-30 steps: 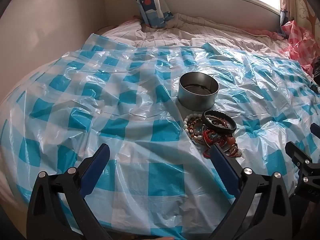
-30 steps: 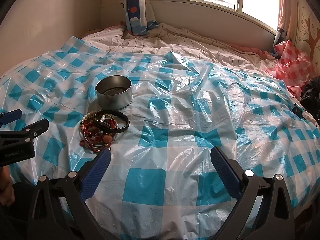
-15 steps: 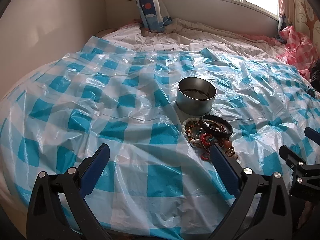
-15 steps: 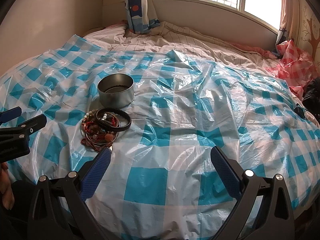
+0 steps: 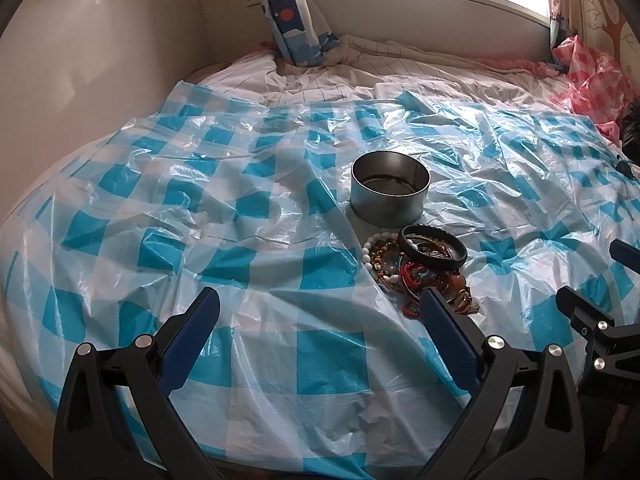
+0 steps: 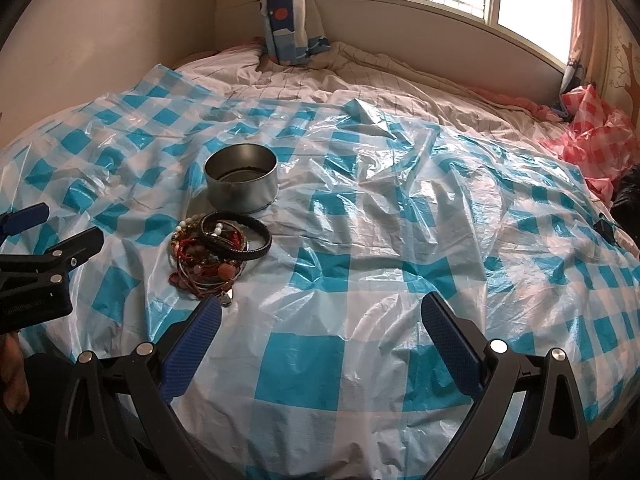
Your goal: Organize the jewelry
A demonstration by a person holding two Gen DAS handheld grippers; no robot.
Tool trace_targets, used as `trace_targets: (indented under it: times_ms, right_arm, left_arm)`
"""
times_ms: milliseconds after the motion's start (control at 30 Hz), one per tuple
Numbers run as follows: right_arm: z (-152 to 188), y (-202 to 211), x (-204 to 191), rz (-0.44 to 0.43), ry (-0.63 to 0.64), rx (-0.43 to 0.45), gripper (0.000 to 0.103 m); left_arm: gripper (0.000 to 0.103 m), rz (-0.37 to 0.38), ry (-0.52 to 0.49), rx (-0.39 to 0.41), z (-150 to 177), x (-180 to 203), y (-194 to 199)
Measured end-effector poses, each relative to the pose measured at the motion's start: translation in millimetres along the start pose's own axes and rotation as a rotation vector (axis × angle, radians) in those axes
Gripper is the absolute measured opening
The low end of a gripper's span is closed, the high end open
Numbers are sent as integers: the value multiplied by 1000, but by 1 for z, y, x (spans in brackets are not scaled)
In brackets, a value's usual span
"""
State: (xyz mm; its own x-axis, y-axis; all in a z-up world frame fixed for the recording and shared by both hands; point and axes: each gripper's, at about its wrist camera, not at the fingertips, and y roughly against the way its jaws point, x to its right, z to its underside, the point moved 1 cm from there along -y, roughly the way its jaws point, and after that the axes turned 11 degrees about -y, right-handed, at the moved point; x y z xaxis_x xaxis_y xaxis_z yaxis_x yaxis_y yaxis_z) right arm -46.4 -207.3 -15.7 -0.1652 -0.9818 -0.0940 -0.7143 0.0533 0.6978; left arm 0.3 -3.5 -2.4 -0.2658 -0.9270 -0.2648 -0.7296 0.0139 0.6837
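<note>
A pile of bracelets and beads (image 5: 420, 268) lies on the blue-checked plastic sheet, with a black braided bangle (image 5: 434, 246) on top. A round metal tin (image 5: 390, 188), open at the top, stands just behind the pile. The pile (image 6: 212, 256), the bangle (image 6: 236, 236) and the tin (image 6: 242, 178) also show in the right wrist view. My left gripper (image 5: 318, 312) is open and empty, its right finger just in front of the pile. My right gripper (image 6: 322, 316) is open and empty, its left finger near the pile's front edge.
The plastic sheet (image 5: 200, 208) covers a bed. A wall (image 5: 80, 60) stands at the left. A blue patterned pillow (image 5: 296, 24) leans at the back. A pink checked bag (image 6: 592, 140) lies at the far right. The window sill (image 6: 440, 12) runs behind.
Both grippers have tilted and drawn slightly nearer the bed, so the tin and pile sit lower in both views. Both stay open. Nothing on the sheet has moved.
</note>
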Motion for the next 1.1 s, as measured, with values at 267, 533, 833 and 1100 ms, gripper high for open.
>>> trace_targets:
  times_ms: [267,533,833,1100]
  right_arm:
    - [-2,-8,4,-40,-24,-34,96]
    - [-1,-1,5,-25,-21,7,96]
    - [-1,3,4,-19,-16,26,96]
    - [-1,3,4,-19,-16,26,96]
  left_arm:
    - [96,14,-22,-24,-1,2,-5]
    - [96,10,-21,-19,-2,0,-5]
    - [96,8,-6,-9,-2,-2,-4]
    - [96,7,-6,-8,-2,-1,-4]
